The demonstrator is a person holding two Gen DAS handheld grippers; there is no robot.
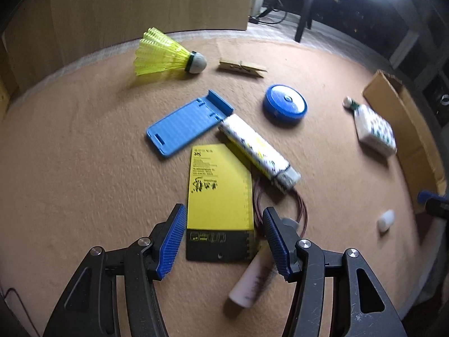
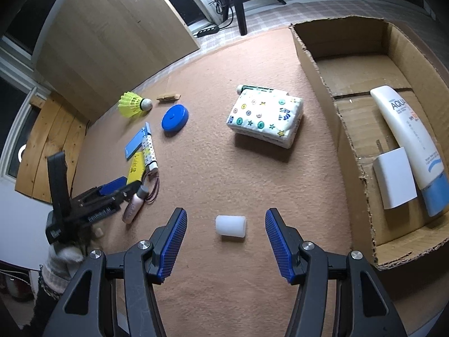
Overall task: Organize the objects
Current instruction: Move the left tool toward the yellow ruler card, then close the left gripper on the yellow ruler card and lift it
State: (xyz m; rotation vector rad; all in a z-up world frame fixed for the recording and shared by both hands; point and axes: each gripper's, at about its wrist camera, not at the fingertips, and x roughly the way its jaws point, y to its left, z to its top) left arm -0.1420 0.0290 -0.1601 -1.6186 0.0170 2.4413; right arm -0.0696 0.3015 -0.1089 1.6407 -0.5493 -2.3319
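Observation:
My left gripper is open, its fingers on either side of a yellow and black card on the tan mat. A small pink bottle lies under its right finger. My right gripper is open around a small white cylinder, not touching it. The cardboard box at the right holds a white sunscreen tube and a white block. The left gripper shows in the right wrist view.
On the mat lie a yellow shuttlecock, a clothespin, a blue phone stand, a blue round disc, a patterned long tube, a patterned tissue pack and a dark red loop. A wooden board stands behind.

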